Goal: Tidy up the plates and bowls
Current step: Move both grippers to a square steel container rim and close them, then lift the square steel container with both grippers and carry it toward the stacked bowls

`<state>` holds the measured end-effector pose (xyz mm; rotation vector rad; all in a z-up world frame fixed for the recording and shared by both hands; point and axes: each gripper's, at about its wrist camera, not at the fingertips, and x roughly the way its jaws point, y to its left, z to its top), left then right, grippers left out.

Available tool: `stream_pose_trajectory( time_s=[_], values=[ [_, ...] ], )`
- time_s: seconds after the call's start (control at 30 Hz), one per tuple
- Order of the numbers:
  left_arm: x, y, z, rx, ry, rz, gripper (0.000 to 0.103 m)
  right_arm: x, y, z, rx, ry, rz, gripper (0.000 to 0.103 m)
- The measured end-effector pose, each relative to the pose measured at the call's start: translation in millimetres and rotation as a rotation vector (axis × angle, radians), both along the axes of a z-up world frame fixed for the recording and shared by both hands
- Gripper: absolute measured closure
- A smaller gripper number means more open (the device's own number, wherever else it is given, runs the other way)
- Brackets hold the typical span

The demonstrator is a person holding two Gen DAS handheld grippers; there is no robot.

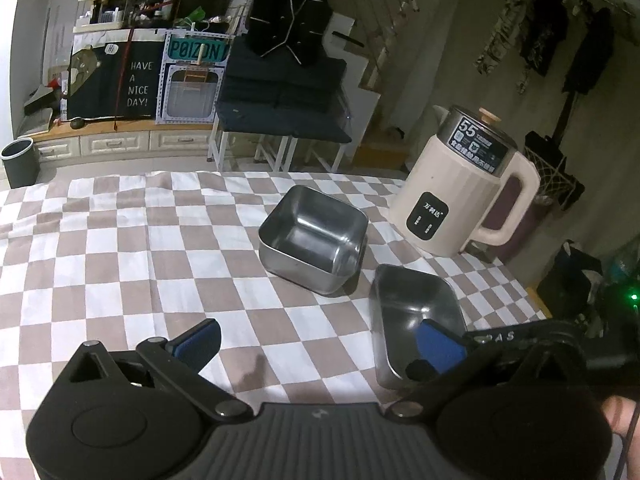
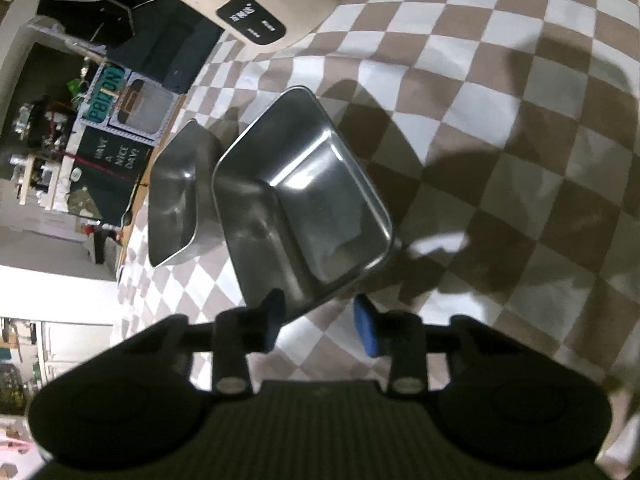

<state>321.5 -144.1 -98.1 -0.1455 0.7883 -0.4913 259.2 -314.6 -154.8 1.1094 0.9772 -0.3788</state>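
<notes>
The right gripper point(image 2: 320, 320), jaws half-spread astride the near steel bowl's point(image 2: 304, 200) corner, should pinch the wall squarely before lifting.

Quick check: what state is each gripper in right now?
Left gripper: open wide, holding nothing.
Right gripper: open, straddling a corner of the nearer steel container, pads not clamped on it.

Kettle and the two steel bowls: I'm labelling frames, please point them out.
Kettle point(image 1: 448, 184), left wrist view, cream body.
Far steel bowl point(image 1: 308, 236), left wrist view, inner floor.
Near steel bowl point(image 2: 320, 208), right wrist view, inner floor.
</notes>
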Motion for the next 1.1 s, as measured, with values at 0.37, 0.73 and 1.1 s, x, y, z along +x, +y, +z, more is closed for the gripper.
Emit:
stream_pose_trajectory(
  time_s=[0.37, 0.73, 1.1],
  values=[
    [6, -19, 3, 0.000, -0.001, -0.042, 0.007, -4, -21, 17, -0.176, -0.006, 0.134, 0.097],
    [25, -38, -22, -0.072, 0.116, -0.043, 0.043, 0, -46, 18, -0.295, -0.054, 0.313, 0.099],
    [27, -46, -46, -0.043, 0.228, -0.027, 0.092, 10, -41, 22, -0.383, -0.089, 0.406, 0.100]
  ],
)
